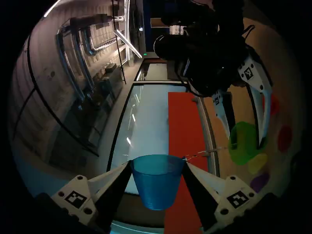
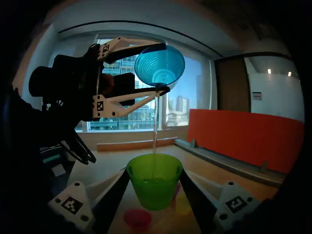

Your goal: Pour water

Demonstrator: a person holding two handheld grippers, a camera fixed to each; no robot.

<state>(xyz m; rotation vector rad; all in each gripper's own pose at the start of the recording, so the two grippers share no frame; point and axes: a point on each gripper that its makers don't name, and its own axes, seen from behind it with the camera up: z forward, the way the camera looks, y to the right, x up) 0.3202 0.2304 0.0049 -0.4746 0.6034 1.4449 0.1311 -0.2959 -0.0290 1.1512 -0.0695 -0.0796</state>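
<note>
Pouring is underway: the left tool (image 1: 158, 168) pinches a tipped blue plastic cup (image 1: 158, 187), streaming water (image 2: 155, 124) into the right tool's (image 2: 155, 177) pinched green plastic cup (image 2: 155, 191).

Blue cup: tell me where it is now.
In the right gripper view, the blue cup sits upper centre, tilted in the left gripper, pouring straight down into the green cup below.

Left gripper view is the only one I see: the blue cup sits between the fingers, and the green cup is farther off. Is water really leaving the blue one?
Observer: Yes. In the right gripper view a thin stream of water runs down from the low rim of the tipped blue cup.
Operator: Does it land inside the green cup?
Observer: It does. The stream drops into the open mouth of the green cup, which the right gripper holds upright directly beneath.
</note>
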